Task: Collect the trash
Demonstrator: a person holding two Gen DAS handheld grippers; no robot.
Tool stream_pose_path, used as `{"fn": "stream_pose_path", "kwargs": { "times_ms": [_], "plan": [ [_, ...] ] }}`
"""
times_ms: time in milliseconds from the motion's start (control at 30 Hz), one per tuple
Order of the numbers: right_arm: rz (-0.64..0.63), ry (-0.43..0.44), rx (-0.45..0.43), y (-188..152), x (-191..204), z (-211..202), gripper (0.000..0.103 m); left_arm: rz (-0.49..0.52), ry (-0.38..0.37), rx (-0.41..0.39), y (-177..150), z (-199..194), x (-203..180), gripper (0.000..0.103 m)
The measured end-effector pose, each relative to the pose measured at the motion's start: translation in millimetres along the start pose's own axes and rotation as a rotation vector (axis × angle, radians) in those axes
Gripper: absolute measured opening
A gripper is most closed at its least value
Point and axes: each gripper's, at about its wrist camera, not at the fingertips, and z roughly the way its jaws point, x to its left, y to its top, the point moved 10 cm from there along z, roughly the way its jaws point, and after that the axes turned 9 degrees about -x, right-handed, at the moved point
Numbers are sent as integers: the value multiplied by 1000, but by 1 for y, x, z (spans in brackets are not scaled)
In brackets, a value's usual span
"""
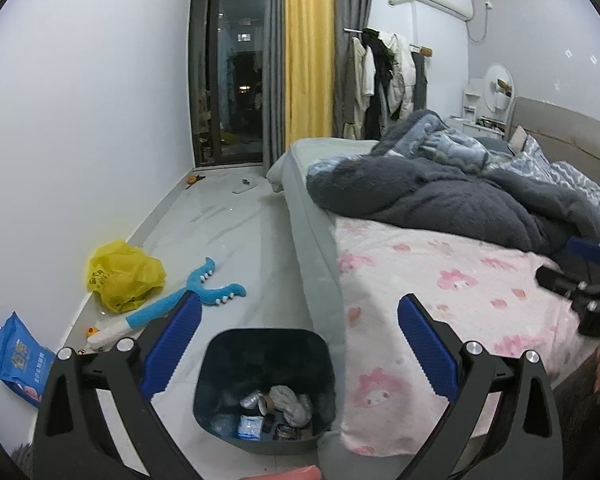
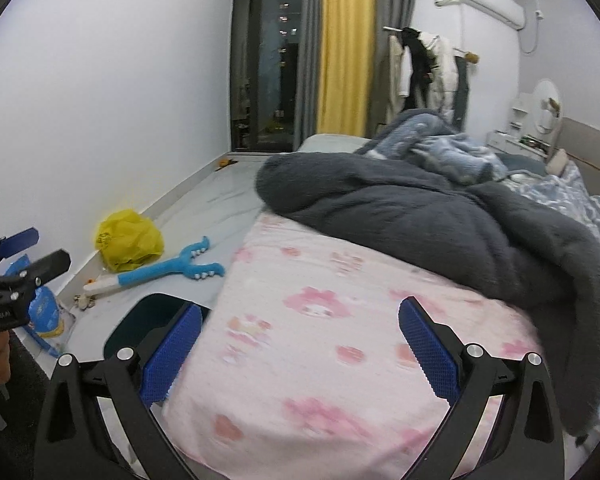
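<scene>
The left gripper (image 1: 299, 340) hangs above the floor with its blue ribbed fingers (image 1: 172, 346) spread wide apart, nothing between them. Directly below, at 6 o'clock in the left wrist view, stands the dark blue square plastic trash bin (image 1: 220, 360), uncovered. It holds crumpled grey paper, foil scraps and small packets at the bottom. The bin stands just beside the grey bed frame (image 1: 316, 264).

The right gripper (image 2: 300, 344) is held over the pink floral bedsheet (image 2: 320, 352), its blue fingers likewise set wide apart and gripping nothing. A dark grey fleece blanket (image 2: 440, 232) lies heaped on the bed at 1 o'clock.

On the white tiled floor (image 1: 228, 232), at 9 o'clock in the left wrist view, a crumpled yellow plastic bag (image 1: 124, 276) sits against the wall. A blue and white plush claw toy (image 1: 188, 296) lies just beside it. A blue wet-wipe packet (image 1: 18, 356) lies at 8 o'clock, near the wall.
</scene>
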Motion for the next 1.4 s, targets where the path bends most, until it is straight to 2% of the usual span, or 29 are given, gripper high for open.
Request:
{"fn": "stream_pose_path", "kwargs": {
  "times_ms": [200, 367, 767, 1400],
  "plan": [
    [68, -49, -35, -6, -41, -30, 100, 0, -20, 7, -8, -2, -21, 100],
    [104, -65, -44, -15, -59, -40, 100, -19, -47, -5, -8, -5, -30, 100],
    [-3, -52, -5, -27, -50, -36, 100, -22, -75, 18, -12, 1, -53, 100],
    [13, -59, 1, -29, -54, -39, 100, -16, -90, 30, -15, 4, -60, 100]
  ]
}}
